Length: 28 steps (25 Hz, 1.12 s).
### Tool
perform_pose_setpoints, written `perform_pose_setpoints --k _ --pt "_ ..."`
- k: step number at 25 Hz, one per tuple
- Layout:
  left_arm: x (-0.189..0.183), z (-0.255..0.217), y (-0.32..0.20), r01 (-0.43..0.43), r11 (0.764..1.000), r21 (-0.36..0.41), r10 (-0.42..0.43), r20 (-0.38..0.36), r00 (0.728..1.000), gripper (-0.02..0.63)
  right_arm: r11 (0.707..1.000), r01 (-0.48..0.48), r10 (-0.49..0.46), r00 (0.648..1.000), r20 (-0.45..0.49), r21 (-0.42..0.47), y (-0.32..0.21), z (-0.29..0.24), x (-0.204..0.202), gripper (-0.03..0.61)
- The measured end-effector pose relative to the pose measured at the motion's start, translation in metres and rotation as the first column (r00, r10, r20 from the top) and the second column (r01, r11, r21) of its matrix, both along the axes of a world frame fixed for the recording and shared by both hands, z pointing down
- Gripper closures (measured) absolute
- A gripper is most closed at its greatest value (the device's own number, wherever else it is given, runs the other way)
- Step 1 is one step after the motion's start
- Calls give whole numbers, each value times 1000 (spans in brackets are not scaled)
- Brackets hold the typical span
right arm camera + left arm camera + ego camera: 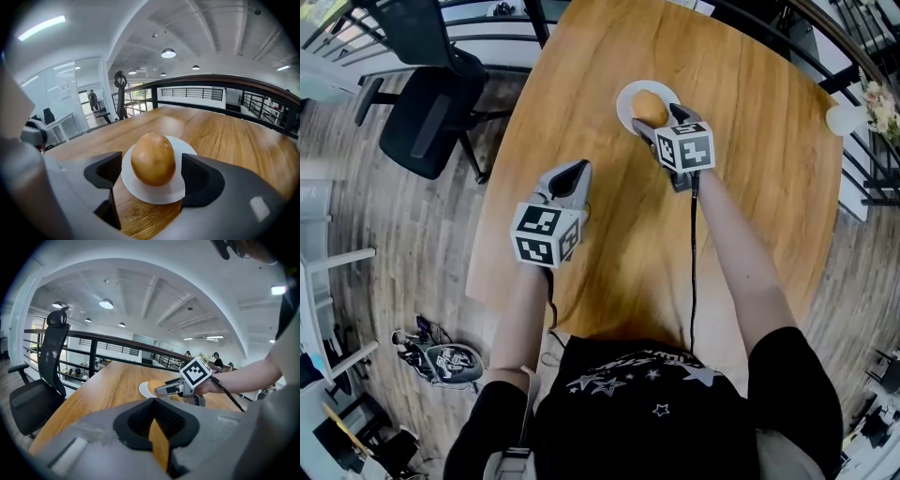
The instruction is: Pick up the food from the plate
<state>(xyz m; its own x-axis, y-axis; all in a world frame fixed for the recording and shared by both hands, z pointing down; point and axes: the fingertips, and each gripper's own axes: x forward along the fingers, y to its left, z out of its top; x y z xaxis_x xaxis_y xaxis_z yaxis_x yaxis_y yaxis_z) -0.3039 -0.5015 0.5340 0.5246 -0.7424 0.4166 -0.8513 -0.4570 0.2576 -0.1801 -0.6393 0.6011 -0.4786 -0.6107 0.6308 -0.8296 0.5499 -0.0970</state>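
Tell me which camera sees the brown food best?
The right gripper view: the food sits close and whole on its white plate. The head view shows it small; the left gripper view, just a far sliver.

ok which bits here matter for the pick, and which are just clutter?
Job: bread roll, white plate, right gripper with jaws open either side of the roll, wooden table.
Not involved: left gripper with jaws shut and empty, office chair, flower vase.

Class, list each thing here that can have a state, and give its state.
Bun: lying on the plate, ungripped.
Plate: flat on the table, carrying the bun.
Right hand-held gripper: open, jaws flanking the bun, not touching.
Left hand-held gripper: shut, empty.
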Motion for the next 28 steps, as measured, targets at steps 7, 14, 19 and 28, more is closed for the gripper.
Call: perform_pose_setpoints --k 7,14,19,28 --pt "1 9 4 4 1000 -20 -4 -4 1000 612 1000 -29 29 999 -17 -13 -9 8 -2 219" --pt "3 9 9 1 1000 -22 -1 -2 1000 612 1000 -4 3 1000 -26 -21 -7 7 -4 252" --pt "4 8 16 -2 1000 -21 2 1 1000 612 1000 3 -4 1000 -15 -20 -1 -3 -3 253" --pt "5 2 40 -9 1000 -26 10 5 1000 612 1000 2 -2 1000 -10 3 18 -34 5 255"
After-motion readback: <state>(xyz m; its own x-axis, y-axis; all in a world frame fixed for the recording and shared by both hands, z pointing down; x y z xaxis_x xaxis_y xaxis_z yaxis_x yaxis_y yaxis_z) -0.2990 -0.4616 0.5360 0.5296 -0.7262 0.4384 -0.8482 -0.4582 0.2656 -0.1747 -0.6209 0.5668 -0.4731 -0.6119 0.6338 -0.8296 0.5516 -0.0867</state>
